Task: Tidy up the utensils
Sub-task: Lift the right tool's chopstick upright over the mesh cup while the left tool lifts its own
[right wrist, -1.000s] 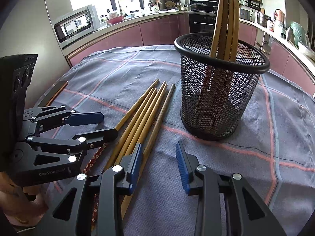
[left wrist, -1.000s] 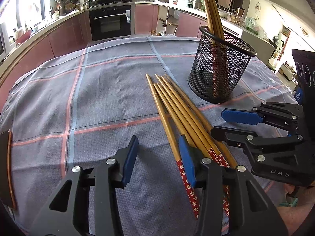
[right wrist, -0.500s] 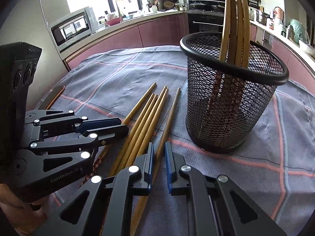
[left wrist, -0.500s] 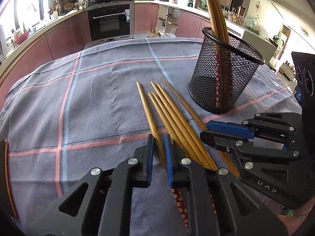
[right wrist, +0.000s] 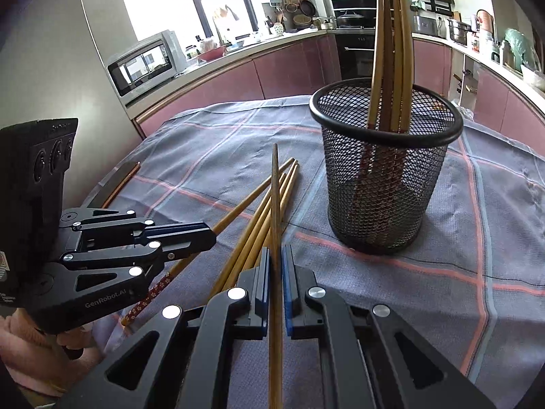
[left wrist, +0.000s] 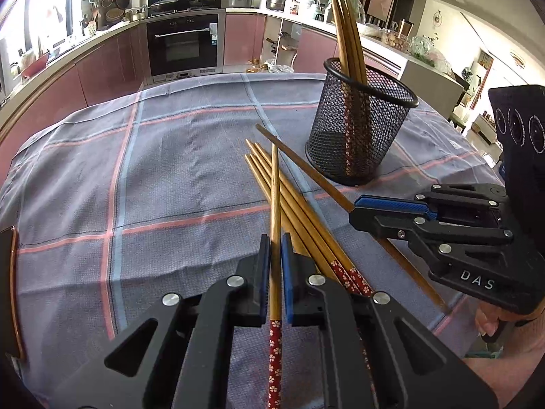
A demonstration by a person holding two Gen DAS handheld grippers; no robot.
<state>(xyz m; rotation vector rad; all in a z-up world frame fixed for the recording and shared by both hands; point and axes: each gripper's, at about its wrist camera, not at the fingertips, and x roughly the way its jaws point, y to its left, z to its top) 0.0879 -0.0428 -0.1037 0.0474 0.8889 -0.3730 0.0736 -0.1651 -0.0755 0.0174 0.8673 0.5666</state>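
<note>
Two grippers each pinched one chopstick: the left gripper (left wrist: 276,266) had its pads pressed on a flowered chopstick (left wrist: 275,204), the right gripper (right wrist: 276,272) on a plain one (right wrist: 275,211). Both sticks tilted up off the checked cloth (left wrist: 153,177). More chopsticks (left wrist: 303,218) lay between the grippers, near the mesh cup (right wrist: 385,184), which held several upright

Location: domestic kitchen; curved pink-fronted cabinets (left wrist: 102,64) beneath a worktop; built-in oven (left wrist: 185,46) with pans above; countertop microwave (right wrist: 144,63); hanging cookware beside a window (right wrist: 204,0); table under a checked cloth (left wrist: 153,170).
</note>
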